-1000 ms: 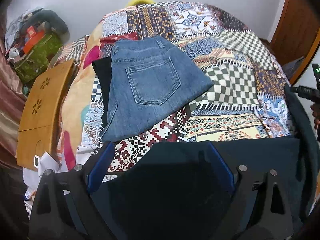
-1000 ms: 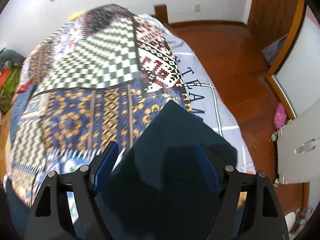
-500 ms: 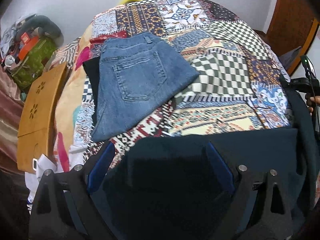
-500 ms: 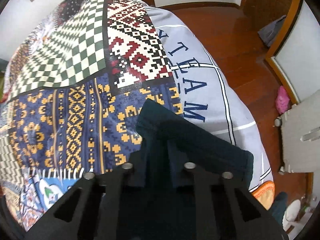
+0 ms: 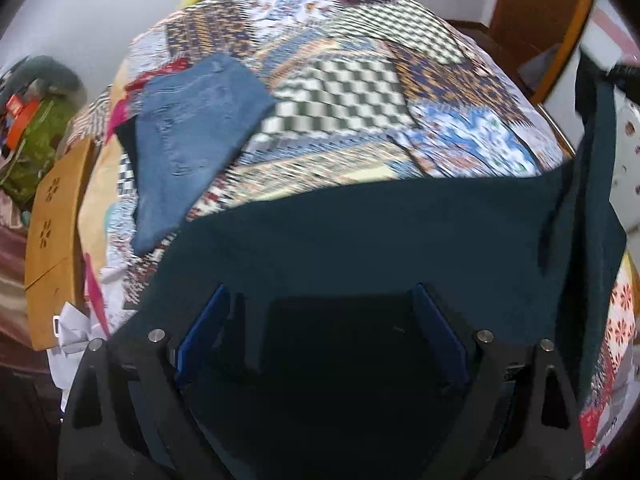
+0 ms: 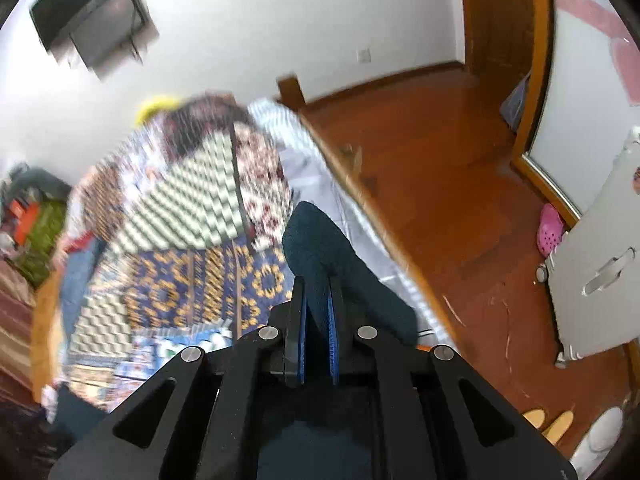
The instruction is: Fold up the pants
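Observation:
Dark teal pants (image 5: 380,236) lie spread over the near part of the patchwork bed. My left gripper (image 5: 320,320) stands open, its blue pads (image 5: 204,328) wide apart, with the dark cloth lying between and under them. My right gripper (image 6: 316,300) is shut on one end of the same pants (image 6: 320,240) and holds it raised above the bed's right edge. In the left wrist view that lifted end hangs as a dark strip (image 5: 592,184) at the right.
Folded blue jeans (image 5: 188,136) lie on the patchwork quilt (image 5: 360,92) at the far left. A wooden board (image 5: 52,236) leans by the bed's left side. Wooden floor (image 6: 460,200), a white cabinet (image 6: 592,280) and a pink shoe (image 6: 550,230) are to the right.
My right gripper closed on the pants' end and lifted it upward. The left gripper stayed open while more dark cloth came to cover the near bed.

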Demonstrator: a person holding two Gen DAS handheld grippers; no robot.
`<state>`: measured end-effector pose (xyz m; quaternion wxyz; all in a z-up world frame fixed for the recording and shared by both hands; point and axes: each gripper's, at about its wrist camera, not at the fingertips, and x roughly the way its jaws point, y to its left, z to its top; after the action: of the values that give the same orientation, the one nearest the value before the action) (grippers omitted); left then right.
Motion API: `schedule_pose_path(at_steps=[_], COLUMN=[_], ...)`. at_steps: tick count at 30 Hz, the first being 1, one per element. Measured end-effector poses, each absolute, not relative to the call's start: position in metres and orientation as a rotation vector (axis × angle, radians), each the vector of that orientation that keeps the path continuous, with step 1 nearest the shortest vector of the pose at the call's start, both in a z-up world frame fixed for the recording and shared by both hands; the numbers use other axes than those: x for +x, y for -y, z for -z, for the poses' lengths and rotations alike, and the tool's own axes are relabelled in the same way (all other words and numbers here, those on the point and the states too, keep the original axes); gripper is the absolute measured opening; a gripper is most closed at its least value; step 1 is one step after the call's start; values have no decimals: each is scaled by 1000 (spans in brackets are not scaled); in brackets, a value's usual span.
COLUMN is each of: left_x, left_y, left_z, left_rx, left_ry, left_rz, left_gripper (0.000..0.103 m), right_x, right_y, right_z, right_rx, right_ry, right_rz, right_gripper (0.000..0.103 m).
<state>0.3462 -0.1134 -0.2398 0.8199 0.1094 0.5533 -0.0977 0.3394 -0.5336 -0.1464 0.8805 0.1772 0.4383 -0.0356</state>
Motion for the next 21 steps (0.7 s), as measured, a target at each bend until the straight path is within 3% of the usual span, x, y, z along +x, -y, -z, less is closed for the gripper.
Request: schedule_pose_path(at_steps=[8,21], left_x=[321,296], left_y=[167,208], left_z=[240,246], left_rx=[270,277], left_ry=[-1176,-1195], left_rz=[275,359], left_gripper=[93,93], right_x=[280,228], right_y=[561,585], right_z=[86,199], right_rx=[366,370], right_ry=[-782,-1014], right_rz=[26,119], right_gripper=[7,9])
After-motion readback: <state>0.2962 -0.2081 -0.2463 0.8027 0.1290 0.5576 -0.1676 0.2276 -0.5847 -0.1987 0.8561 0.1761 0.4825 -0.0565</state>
